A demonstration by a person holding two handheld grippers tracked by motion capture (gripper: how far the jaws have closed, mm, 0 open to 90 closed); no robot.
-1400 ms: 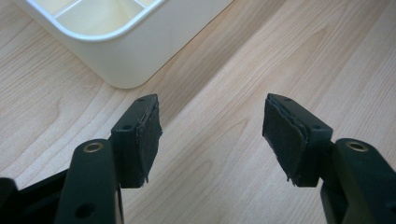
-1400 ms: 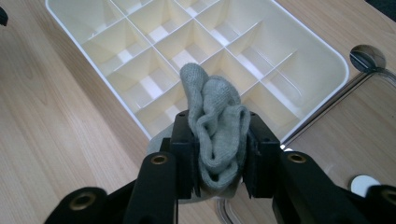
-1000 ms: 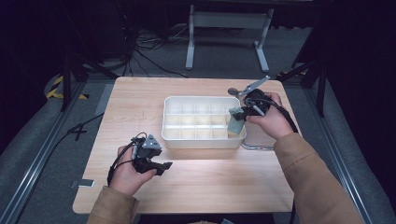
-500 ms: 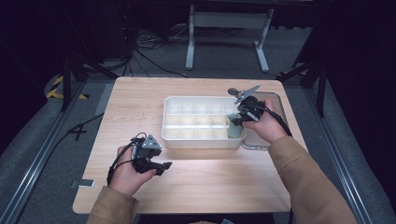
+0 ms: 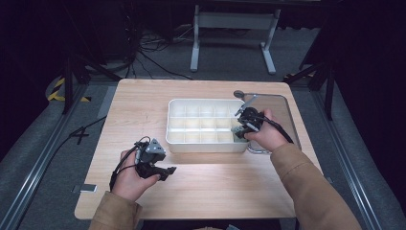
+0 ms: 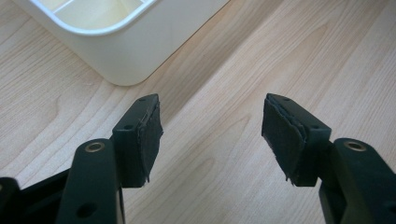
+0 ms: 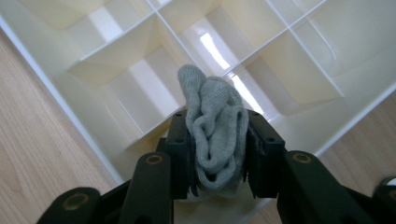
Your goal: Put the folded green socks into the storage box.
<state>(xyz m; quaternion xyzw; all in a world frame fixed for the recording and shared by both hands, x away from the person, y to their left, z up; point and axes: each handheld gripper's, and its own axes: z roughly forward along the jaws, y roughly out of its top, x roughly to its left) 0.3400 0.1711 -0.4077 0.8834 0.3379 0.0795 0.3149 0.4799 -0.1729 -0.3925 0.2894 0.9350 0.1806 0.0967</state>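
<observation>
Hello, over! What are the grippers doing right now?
Left hand-held gripper open, empty, over table. Right hand-held gripper shut on grey cloth, above white tray. Compartments below look empty.

Table: pale wood, matt, fine grain. Divided tray ahead of right gripper: white plastic, smooth, glossy. Bundle between its jaws: grey knitted cloth, soft, matt. Left gripper pads: black, rough, frayed.
</observation>
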